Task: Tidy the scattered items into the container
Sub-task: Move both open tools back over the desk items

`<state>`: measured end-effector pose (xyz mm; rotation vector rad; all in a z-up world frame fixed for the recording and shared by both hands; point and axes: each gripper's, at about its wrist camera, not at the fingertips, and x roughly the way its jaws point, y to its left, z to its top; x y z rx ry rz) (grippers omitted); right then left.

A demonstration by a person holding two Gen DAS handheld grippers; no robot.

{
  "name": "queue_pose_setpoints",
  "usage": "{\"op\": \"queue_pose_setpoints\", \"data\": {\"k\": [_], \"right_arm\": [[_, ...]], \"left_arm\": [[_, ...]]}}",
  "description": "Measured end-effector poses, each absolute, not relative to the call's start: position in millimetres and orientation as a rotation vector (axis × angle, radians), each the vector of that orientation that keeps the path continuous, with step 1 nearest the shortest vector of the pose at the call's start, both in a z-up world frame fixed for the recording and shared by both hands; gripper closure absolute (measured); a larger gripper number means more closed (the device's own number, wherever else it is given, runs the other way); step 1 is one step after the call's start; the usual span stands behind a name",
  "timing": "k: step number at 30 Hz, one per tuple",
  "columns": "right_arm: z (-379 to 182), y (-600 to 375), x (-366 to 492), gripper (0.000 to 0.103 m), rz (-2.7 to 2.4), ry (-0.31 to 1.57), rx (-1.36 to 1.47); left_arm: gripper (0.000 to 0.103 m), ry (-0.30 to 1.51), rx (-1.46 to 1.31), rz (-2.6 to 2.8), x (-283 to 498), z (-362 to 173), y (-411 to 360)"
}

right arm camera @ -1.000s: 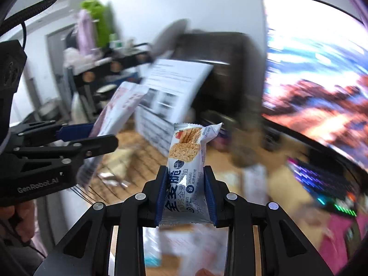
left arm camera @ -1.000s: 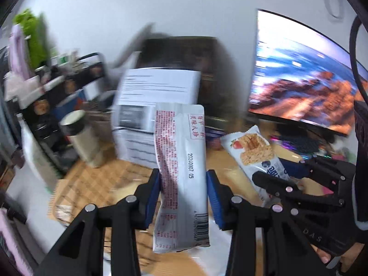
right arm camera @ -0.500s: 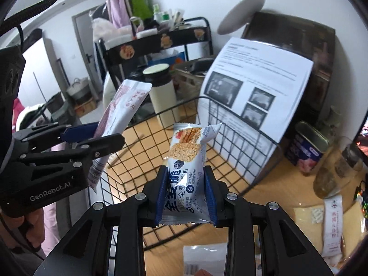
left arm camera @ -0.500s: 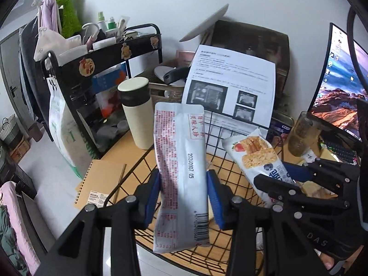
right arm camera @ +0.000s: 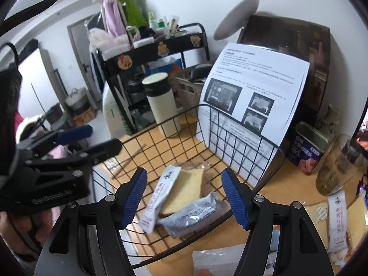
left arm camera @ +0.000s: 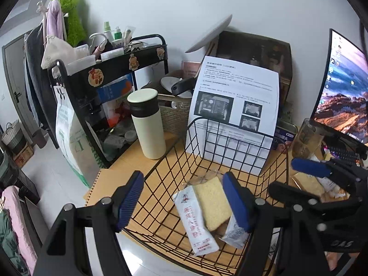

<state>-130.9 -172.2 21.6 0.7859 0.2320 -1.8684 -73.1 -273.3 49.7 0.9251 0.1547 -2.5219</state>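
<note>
Both your left gripper (left arm camera: 182,199) and right gripper (right arm camera: 184,199) have just been opening, nothing between the jaws. The white red-printed snack sachet (left arm camera: 195,223) and silver foil packet (right arm camera: 191,216) lie in the black wire basket (left arm camera: 241,142). Remaining table packets look light, crinkly and slippery; pinch them mid-body.

My left wrist camera looks forward and down along my left gripper (left arm camera: 182,199), close over the black wire basket (left arm camera: 232,135) on the wooden worktop (left arm camera: 128,161). My right wrist camera does the same along my right gripper (right arm camera: 185,196), tilted down into the same basket (right arm camera: 230,124) from a spot further right. Both views share the basket's inside, the white printed sheet (left arm camera: 234,105) propped behind it (right arm camera: 253,92), the cream flask with a dark band (left arm camera: 148,124) (right arm camera: 162,103) and the black trolley shelf (left arm camera: 110,69) (right arm camera: 156,48). Each camera catches the other gripper at its edge: my right one at the right of the left view (left arm camera: 306,177), my left one at the left of the right view (right arm camera: 92,140).
</note>
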Motion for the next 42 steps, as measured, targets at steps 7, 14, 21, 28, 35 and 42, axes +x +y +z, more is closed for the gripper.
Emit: {"op": "queue_pose_setpoints", "data": {"k": [7,14,21,28,35,42], "right_arm": [[41,-122,-130,0.035,-1.913,0.145,0.741],[64,-23,-120,0.035,-2.039,0.049,0.696],[85,85,-92,0.031,-2.279,0.030,0.626],[86,175,-75,0.031,-2.507,0.051,0.678],[72,244,-75,0.031,-2.598,0.022,0.765],[38,246,-80,0.030,-2.571,0.040,0.858]], "left_arm": [[0.027,0.094,0.893,-2.592,-73,61,-248],[0.027,0.014,0.909,-2.740,-84,69,-181],[0.024,-0.069,0.924,-2.831,-90,72,-95],[0.024,-0.185,0.987,-2.909,-96,62,-13],[0.024,-0.186,1.031,-2.915,-94,45,9],[0.022,-0.197,1.146,-2.878,-98,12,9]]}}
